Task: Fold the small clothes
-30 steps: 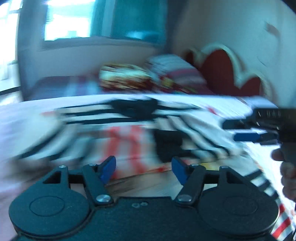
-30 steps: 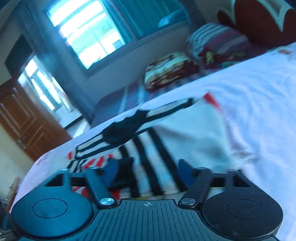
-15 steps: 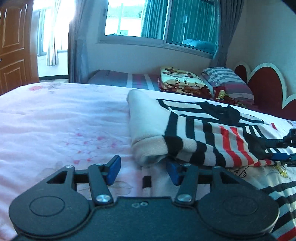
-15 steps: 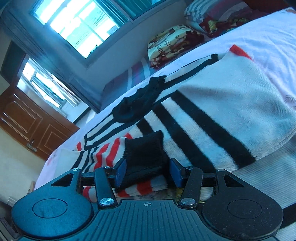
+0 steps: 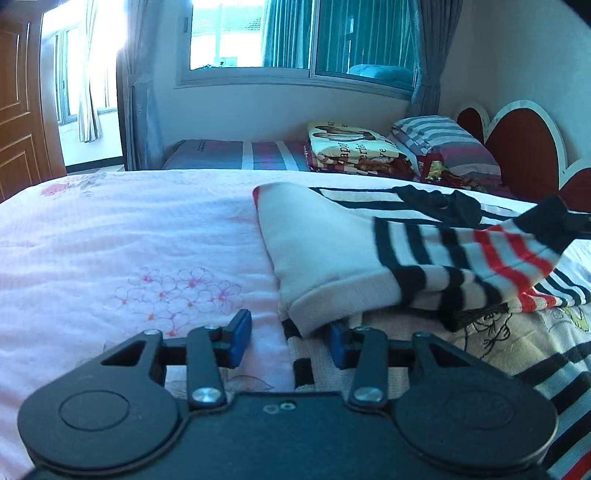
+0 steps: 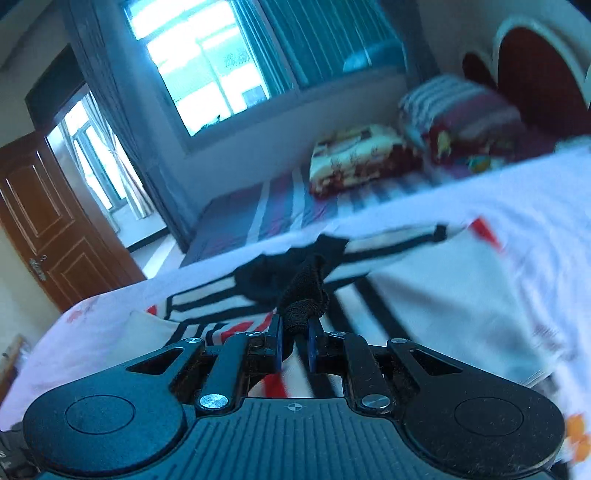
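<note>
Bright window backlight w/ glare; fisheye-bent edges, right view motion-blurred.

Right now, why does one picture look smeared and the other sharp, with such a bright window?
Right wrist view: motion blur smears the pillows and bedsheet. Left wrist view: mostly sharp, though the window glares white, the striped sweater blurs slightly, and straight lines bow.

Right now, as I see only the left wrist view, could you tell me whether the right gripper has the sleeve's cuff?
Observer: Yes, the right gripper is shut on the black cuff.
Operator: How much of it is pinched?
Observer: Only a bunched fold; most of the cuff sticks out past the fingertips.
Operator: And the sweater beyond it?
Observer: The sweater looks flat on the bed, though that part is blurred.
</note>
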`<state>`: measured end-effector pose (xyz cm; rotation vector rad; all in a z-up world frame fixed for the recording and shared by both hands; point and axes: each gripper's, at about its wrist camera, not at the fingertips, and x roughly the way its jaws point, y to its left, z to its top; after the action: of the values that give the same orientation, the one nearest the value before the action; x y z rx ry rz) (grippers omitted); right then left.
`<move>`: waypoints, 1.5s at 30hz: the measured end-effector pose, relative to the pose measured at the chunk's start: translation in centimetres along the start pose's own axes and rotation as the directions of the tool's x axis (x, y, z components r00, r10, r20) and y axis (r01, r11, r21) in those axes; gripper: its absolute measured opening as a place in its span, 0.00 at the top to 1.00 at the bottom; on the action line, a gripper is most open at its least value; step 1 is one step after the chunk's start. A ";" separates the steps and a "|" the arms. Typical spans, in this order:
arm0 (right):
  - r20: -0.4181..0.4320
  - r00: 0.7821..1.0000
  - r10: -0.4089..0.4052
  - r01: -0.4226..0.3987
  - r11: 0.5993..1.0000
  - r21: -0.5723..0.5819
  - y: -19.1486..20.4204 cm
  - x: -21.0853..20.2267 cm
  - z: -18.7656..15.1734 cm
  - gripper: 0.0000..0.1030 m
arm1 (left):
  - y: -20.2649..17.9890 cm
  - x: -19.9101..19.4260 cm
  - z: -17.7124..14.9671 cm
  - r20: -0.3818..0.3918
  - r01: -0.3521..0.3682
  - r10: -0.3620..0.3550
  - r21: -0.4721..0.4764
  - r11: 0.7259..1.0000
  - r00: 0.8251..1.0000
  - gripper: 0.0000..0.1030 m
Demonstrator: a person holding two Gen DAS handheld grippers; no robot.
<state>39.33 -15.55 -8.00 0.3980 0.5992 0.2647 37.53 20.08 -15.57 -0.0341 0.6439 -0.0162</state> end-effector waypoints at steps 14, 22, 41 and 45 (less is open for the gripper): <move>-0.063 0.997 -0.044 0.046 0.998 0.034 -3.2 1.1 -1.2 0.88 | 0.6 0.7 -0.3 -0.016 0.014 -0.014 -0.009 1.000 1.000 0.60; -0.111 0.991 -0.078 0.085 0.995 0.059 -5.4 2.3 -2.7 0.87 | 0.7 0.2 -0.4 -0.044 0.015 -0.014 0.036 0.999 0.999 0.51; -0.134 0.989 -0.070 0.044 0.982 -0.184 1.2 7.3 -1.8 0.87 | -4.5 2.8 3.1 -0.026 0.200 -0.199 0.046 0.979 0.980 0.42; -0.111 0.994 -0.012 -0.008 0.983 -0.181 3.0 8.7 -1.1 0.87 | -3.5 4.4 6.9 0.016 0.183 -0.184 0.044 0.982 0.983 0.40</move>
<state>45.20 -9.53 -11.82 0.2079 0.6790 0.3383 45.14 16.63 -12.57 -0.0529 0.6188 -0.2076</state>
